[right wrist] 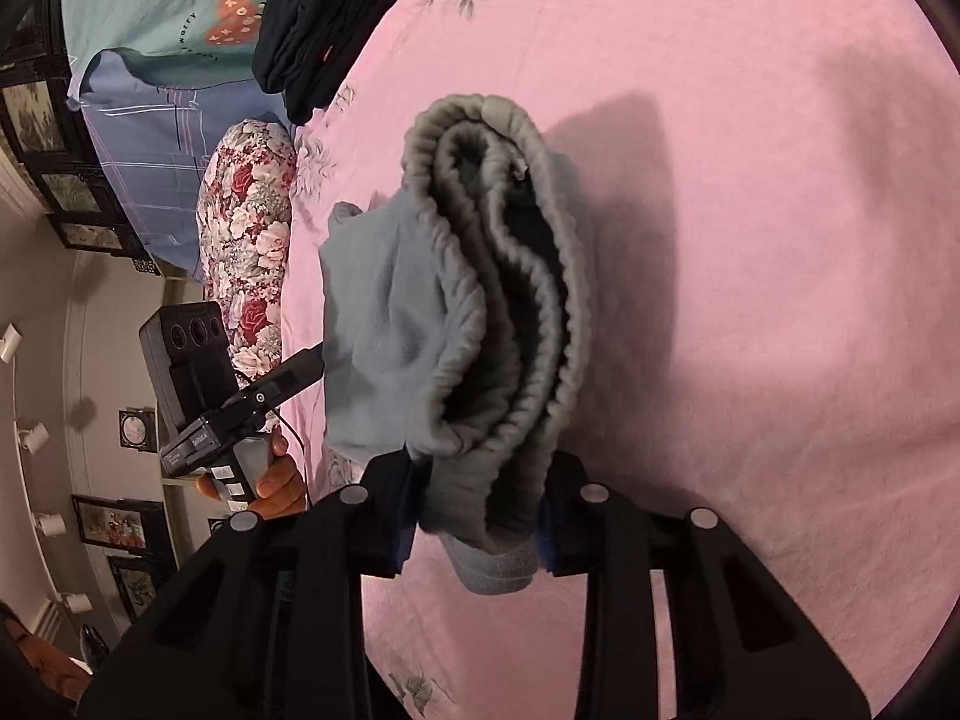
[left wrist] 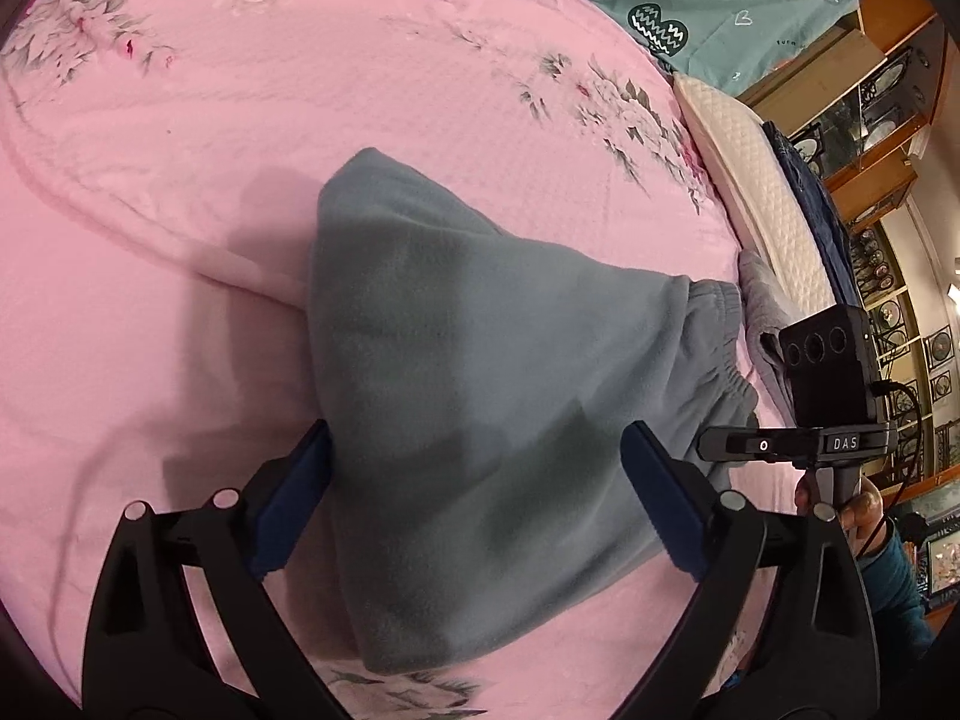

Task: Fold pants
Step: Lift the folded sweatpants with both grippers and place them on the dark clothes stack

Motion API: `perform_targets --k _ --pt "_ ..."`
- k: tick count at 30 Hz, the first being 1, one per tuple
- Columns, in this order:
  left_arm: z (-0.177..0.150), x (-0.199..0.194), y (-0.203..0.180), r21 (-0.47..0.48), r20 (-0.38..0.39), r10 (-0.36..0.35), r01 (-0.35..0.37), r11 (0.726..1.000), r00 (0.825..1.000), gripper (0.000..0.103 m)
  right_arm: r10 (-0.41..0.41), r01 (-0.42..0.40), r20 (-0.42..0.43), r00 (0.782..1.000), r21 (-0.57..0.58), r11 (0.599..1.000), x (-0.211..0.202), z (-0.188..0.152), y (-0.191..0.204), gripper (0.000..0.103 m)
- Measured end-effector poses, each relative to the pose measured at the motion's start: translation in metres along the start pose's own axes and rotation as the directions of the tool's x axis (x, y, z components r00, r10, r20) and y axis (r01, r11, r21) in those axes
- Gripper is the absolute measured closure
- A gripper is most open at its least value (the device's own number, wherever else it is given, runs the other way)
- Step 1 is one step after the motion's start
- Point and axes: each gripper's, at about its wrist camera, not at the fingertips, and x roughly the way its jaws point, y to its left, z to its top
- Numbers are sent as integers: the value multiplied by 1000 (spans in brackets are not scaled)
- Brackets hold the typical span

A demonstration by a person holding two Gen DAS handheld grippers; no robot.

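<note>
Grey-blue fleece pants lie folded on the pink bedspread. My left gripper is open, one blue-padded finger on each side of the folded cloth near the camera. The elastic waistband points right, toward the other gripper. In the right wrist view the waistband is bunched in wavy layers and raised off the bed, casting a shadow. My right gripper is shut on its near end. A hand holds the left gripper's handle at the left.
A pile of dark clothes lies at the far side of the bed. A floral pillow and a white quilted pillow line the bed's edge. A teal sheet and wall shelves lie beyond.
</note>
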Motion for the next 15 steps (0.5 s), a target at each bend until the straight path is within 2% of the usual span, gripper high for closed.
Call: perform_targets --k 1,2,3,4,7,9,13,15 --pt "0 -1 0 -7 11 8 -8 1000 1000 22 -6 6 10 1000 -13 1000 -1 -1 1 70" --pt "0 -2 0 -9 7 -11 11 1000 1000 76 -10 10 20 1000 -22 1000 -1 -3 2 70" --pt "-1 1 3 -26 -21 -37 37 999 999 88 -15 16 29 999 -30 999 0 -5 5 71" --pt "-1 1 7 -56 -28 -55 54 997 998 89 -18 19 41 999 -41 999 -1 -7 8 71" --pt "-5 -6 0 -42 12 -34 34 999 999 89 -6 13 82 997 -84 996 -7 -12 25 75" --pt "-1 -24 -9 -33 53 -64 66 997 997 90 3 11 107 994 -135 991 -15 -12 45 77" --pt "24 -78 -35 32 171 -52 47 998 984 90 15 31 166 986 -268 963 -34 8 110 78" --pt "51 -109 -45 53 236 -24 12 999 971 90 29 42 211 977 -323 945 -46 30 148 78"
